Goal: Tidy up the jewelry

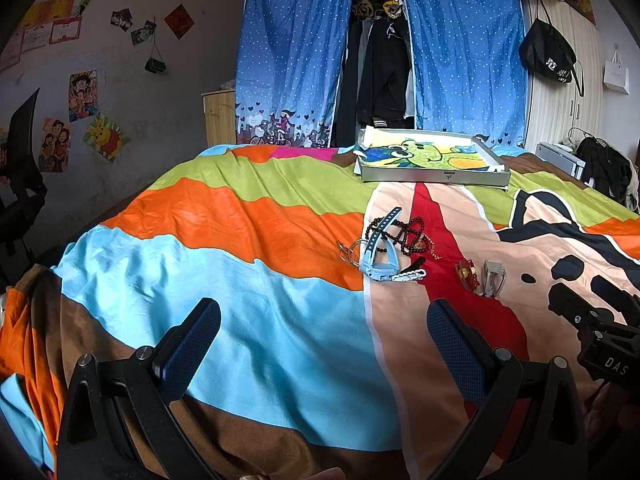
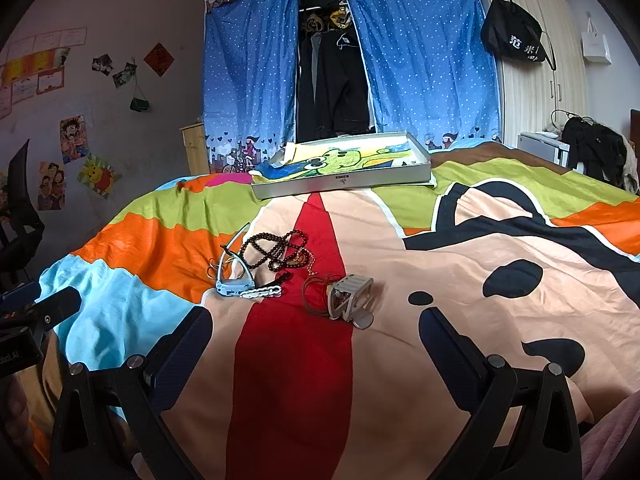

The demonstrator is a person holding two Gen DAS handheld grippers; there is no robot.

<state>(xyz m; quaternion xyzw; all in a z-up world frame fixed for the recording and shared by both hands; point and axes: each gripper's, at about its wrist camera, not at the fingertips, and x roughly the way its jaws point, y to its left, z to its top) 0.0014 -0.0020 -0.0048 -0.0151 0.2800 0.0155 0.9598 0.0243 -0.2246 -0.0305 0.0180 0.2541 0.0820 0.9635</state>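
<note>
Striped, cartoon-printed bedspread (image 2: 480, 280) bearing the jewelry pile (image 2: 276, 264) at its centre, before a shallow tray (image 2: 340, 184) and blue curtains (image 2: 424, 60). Left gripper (image 1: 324, 340) and right gripper (image 2: 316, 340) hover near, fingers spread apart, empty.

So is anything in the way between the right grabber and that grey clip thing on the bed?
Nothing visible. The right gripper is open, and only bare bedspread lies between it and the grey clip. The bead necklace and blue watch sit farther back and to the left.
</note>
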